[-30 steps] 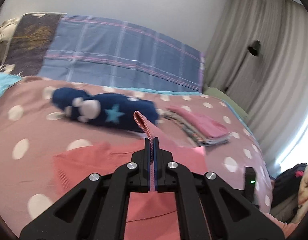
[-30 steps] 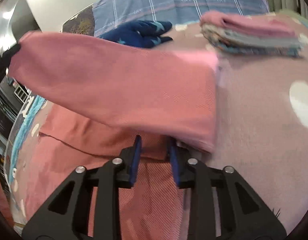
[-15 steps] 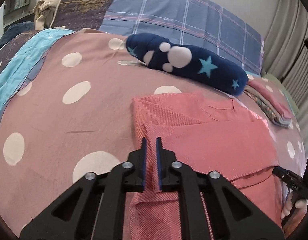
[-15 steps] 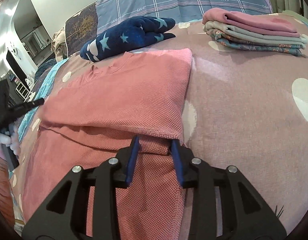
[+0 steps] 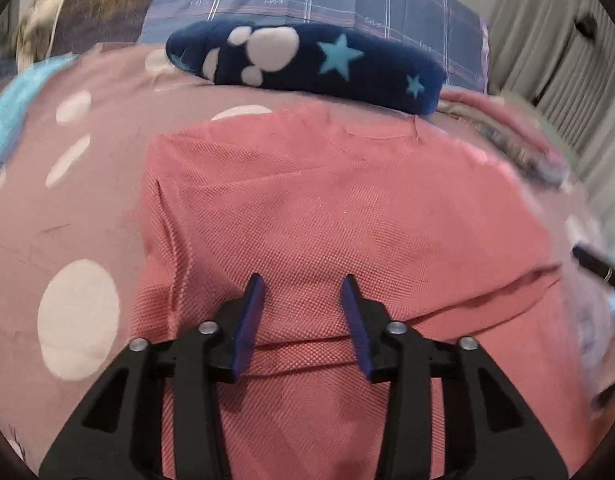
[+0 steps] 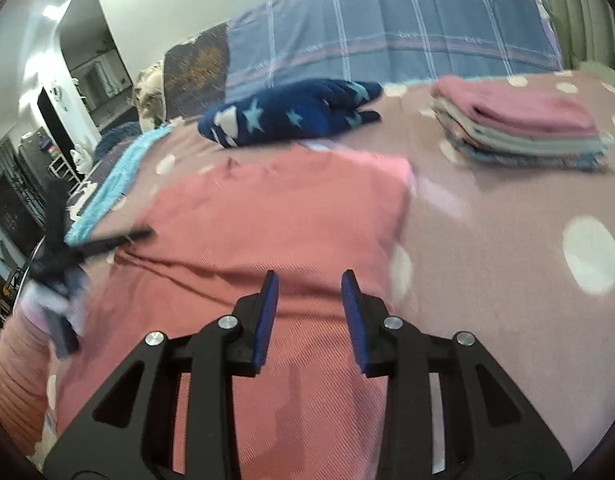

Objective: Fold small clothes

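Soft even indoor light; fisheye bending at edges; motion blur throughout, strongest toward frame sides.

**A:** what's the right cam got?

**B:** right gripper (image 6: 309, 280) over the pink shirt (image 6: 275, 216), jaws apart, gripping nothing. Shirt's top part is folded over (blurry). Folded stack (image 6: 523, 132) well off right, navy star blanket (image 6: 291, 118) behind, left gripper (image 6: 73, 250) at the shirt's left edge.

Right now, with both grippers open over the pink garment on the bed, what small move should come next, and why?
Probably lower the left gripper and right gripper onto the pink garment near edge and close. Both stand open holding nothing, and one fold already lies flat, so a fresh grip seems needed for another fold.
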`<state>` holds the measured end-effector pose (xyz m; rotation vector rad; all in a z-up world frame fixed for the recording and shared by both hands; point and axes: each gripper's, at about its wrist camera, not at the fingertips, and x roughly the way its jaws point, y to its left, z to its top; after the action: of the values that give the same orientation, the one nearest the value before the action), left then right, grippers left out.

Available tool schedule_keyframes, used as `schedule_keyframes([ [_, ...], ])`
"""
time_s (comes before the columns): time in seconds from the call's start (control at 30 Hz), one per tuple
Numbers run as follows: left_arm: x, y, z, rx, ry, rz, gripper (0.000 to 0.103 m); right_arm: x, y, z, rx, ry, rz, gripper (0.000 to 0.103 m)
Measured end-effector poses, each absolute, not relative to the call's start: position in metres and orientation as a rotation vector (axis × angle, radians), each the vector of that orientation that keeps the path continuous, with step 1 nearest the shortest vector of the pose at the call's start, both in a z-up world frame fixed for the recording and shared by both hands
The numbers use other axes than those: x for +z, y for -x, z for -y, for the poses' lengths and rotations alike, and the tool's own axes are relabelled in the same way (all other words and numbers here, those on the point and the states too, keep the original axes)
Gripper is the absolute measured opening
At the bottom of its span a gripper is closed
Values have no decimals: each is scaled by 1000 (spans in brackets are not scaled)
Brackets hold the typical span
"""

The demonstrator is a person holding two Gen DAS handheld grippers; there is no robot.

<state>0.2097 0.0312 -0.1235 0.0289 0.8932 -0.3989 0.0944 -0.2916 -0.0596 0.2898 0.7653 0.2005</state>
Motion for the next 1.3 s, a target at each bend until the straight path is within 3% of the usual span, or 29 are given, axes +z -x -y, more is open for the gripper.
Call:
schedule_keyframes([
  [0.1,-121,-206,-26,-389,-61,-885,49,-85,-115,292,128,-261,-855,30],
  [0.17,-121,-205,-28,-393,-57,-879,49,-111,-121,297,82,-230,-900,20],
  [0.4,-123,-204,-25,-382,-77,-869,50,-92,-120,320,126,-366,-874,20],
  [0.43,-123,-204,-24,-380,-82,-868,50,-89,-128,326,114,-374,-868,22],
  [0.5,-123,-204,-25,-381,-82,-867,51,-87,-142,334,76,-378,-856,41],
  [0.7,-124,-203,-23,-376,-91,-861,51,-110,-223,374,100,-587,-894,44],
  [0.73,-124,-203,-23,-374,-93,-860,51,-110,-233,372,111,-588,-887,38],
  [0.77,-124,-202,-22,-373,-95,-858,52,-108,-240,366,118,-554,-892,3],
  [0.97,-125,-202,-22,-372,-99,-856,52,-105,-240,344,-295,-104,-871,0],
  [1.17,-125,-202,-21,-369,-107,-853,53,-72,-188,368,-89,-347,-832,0],
  [1.3,-125,-202,-20,-366,-114,-852,53,-66,-123,316,207,-281,-843,5],
])
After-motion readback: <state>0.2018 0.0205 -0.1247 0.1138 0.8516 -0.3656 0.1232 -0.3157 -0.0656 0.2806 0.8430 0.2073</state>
